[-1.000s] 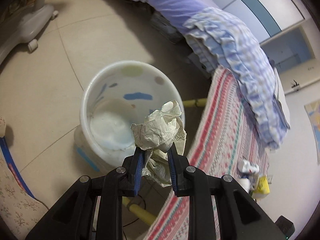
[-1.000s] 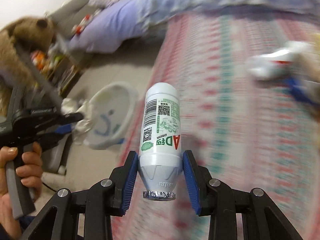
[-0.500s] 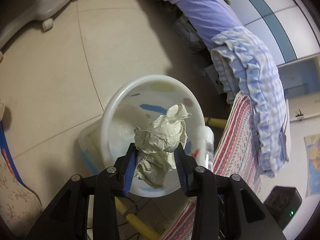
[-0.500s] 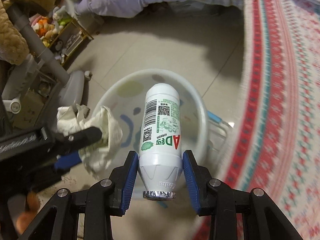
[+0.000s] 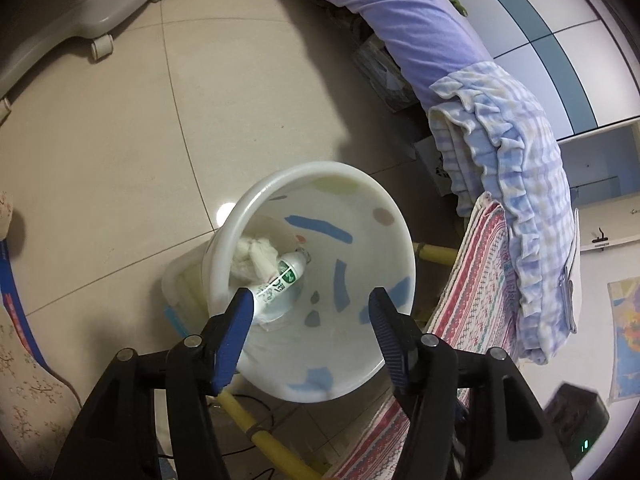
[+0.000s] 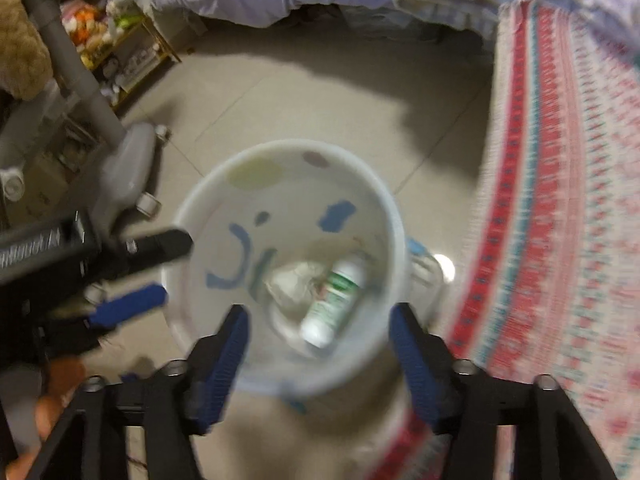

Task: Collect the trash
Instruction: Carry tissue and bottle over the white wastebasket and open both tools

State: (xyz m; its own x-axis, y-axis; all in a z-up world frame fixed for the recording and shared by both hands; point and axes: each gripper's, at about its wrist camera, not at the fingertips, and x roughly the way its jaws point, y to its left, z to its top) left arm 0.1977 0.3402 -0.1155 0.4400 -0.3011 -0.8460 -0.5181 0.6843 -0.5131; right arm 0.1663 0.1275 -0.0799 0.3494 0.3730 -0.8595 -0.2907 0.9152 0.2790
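Over bin, claws (seemingly empty) wide.

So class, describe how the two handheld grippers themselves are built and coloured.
Each gripper is a black angular frame with silver bolts and two blue ribbed finger pads. See the left gripper and the right gripper. White lettering, too blurred to read, marks the left one's black body.

My left wrist feed is sharp under dim, warm indoor light; a small glare spot sits on the floor tiles beside the white bin, and soft shadows pool past it. The right wrist feed is smeared with motion blur (worst over the striped bedcover). Both bend hard at black corners.
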